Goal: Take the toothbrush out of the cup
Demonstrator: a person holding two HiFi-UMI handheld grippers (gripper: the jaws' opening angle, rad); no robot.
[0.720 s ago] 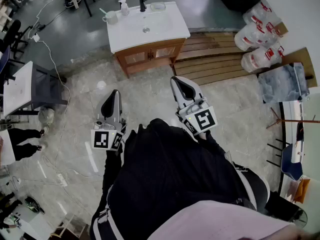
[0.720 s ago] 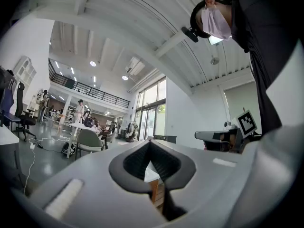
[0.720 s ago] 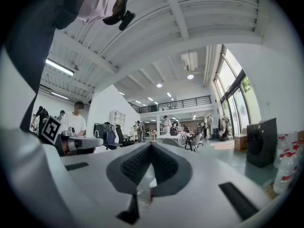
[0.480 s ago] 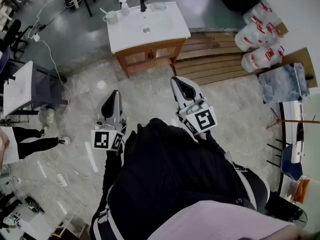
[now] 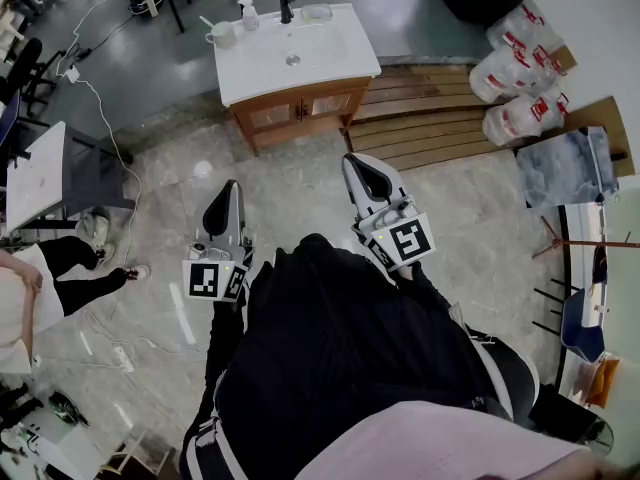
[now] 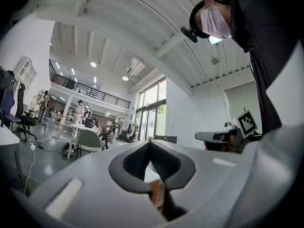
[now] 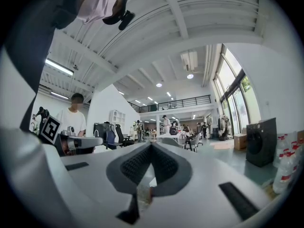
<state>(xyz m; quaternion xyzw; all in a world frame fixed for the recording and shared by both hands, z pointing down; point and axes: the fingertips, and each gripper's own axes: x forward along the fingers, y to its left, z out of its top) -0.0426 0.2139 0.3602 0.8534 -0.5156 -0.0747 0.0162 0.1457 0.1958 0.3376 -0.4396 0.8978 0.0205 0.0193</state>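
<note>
Head view alone catches the toothbrush (image 5: 205, 22) in the cup (image 5: 222, 35) on the bench (image 5: 300, 63), far corner. Your left claw (image 5: 229, 190) and right claw (image 5: 364, 168): both pressed together, empty, well apart from it.

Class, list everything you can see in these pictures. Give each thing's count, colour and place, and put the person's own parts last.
washstand: one, white top on a wooden cabinet, top middle of the head view
cup: one, pale, back left corner of the washstand
toothbrush: one, too small to tell its colour, standing in the cup
soap bottle: one, white, right of the cup
tap: one, black, back edge of the washstand
water jugs: several, clear with red labels, top right
wooden decking: one, brown, right of the washstand
bystander: one, white top, left edge
left hand-held gripper: one, grey, shut and empty
right hand-held gripper: one, grey, shut and empty
</note>
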